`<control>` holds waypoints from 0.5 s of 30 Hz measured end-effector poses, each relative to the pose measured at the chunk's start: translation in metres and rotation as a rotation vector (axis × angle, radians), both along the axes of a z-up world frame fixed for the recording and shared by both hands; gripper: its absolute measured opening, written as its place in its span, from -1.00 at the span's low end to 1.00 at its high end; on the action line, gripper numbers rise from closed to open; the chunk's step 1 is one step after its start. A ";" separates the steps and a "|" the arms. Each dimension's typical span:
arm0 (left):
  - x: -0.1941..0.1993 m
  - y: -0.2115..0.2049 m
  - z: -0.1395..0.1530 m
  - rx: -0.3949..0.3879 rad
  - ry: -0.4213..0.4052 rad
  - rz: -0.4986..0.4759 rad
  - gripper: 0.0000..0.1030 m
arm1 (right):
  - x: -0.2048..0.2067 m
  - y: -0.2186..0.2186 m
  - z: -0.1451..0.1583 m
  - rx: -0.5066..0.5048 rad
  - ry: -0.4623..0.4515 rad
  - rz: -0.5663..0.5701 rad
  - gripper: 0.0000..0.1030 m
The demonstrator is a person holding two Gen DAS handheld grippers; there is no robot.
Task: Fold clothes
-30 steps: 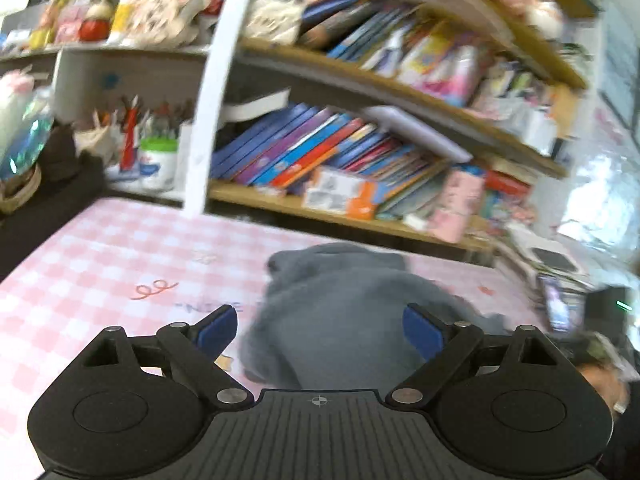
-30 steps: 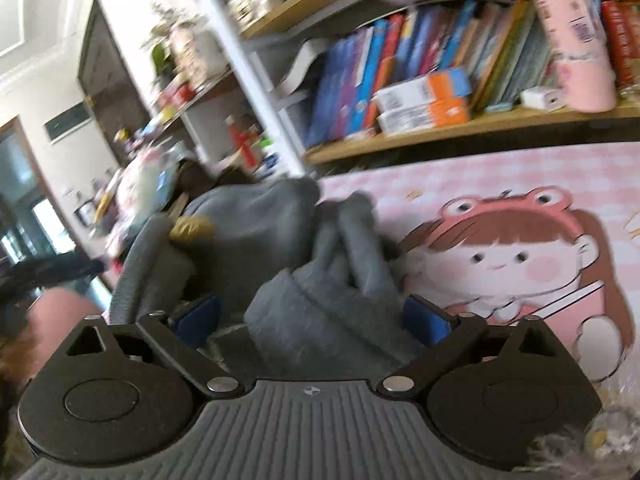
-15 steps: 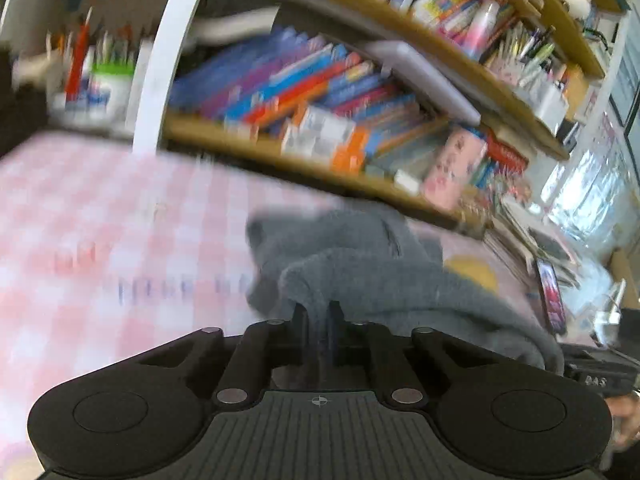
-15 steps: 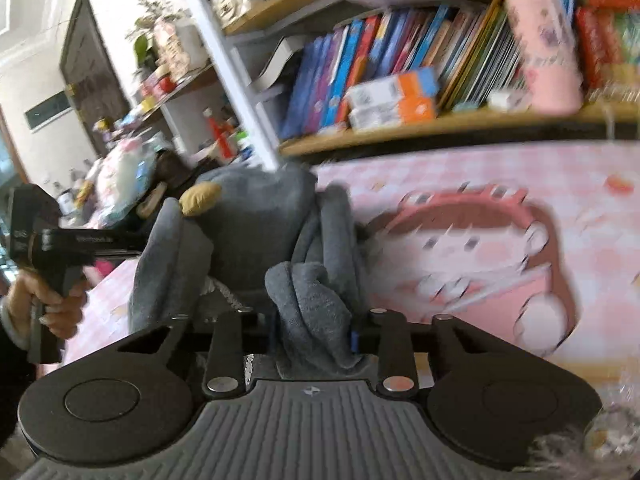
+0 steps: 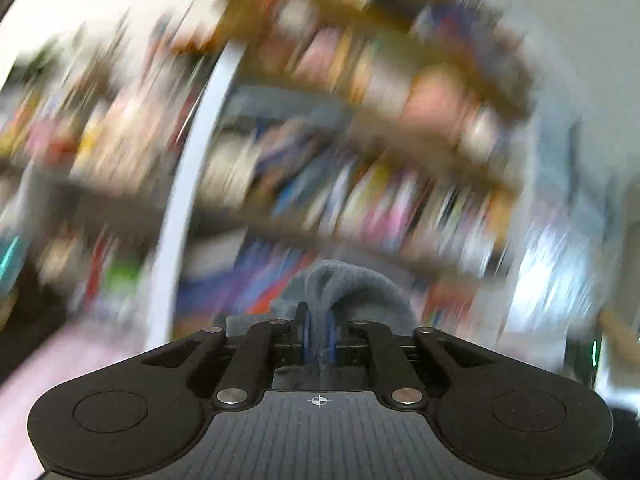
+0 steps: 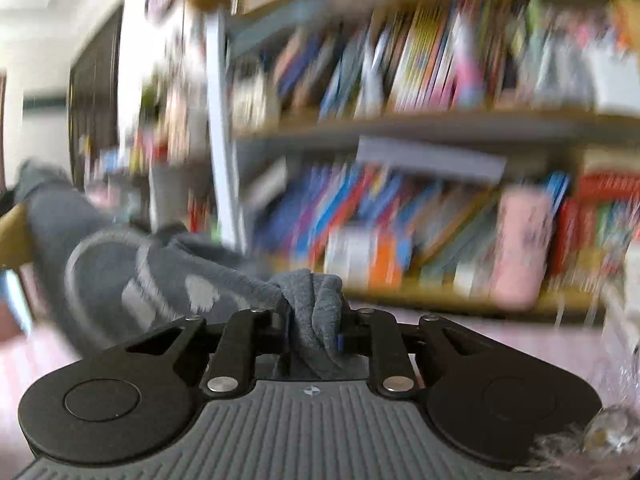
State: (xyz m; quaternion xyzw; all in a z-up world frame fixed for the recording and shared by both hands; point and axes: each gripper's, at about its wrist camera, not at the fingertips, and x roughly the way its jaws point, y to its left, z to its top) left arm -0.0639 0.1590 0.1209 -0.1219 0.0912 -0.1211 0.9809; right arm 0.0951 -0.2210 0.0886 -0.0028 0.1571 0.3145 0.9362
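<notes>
A grey fleece garment is bunched up in front of my left gripper. A fold of it is pinched between the blue pads, and the jaws are opening slightly. In the right wrist view the same garment hangs stretched out to the left, off the table. My right gripper has a thick wad of the cloth between its fingers, and the jaws are closing on it. Both views are heavily blurred.
Bookshelves packed with colourful books fill the background behind the table. A white upright post stands left of centre. The pink checked table cover shows low in both views.
Both grippers went from wide open to closed on the grey garment. They then rose, lifting the cloth off the table, and both views tilted up towards the shelves.
</notes>
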 end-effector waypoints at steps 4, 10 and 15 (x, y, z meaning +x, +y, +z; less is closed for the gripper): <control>-0.030 0.013 -0.071 0.022 0.345 0.074 -0.60 | 0.011 0.015 -0.042 -0.101 0.159 0.035 -0.58; -0.073 0.036 -0.052 0.041 0.291 0.107 0.39 | 0.005 0.013 -0.053 -0.076 0.222 0.035 -0.33; -0.015 0.032 -0.045 0.086 0.264 0.124 0.39 | -0.010 0.004 -0.050 -0.035 0.237 0.025 -0.09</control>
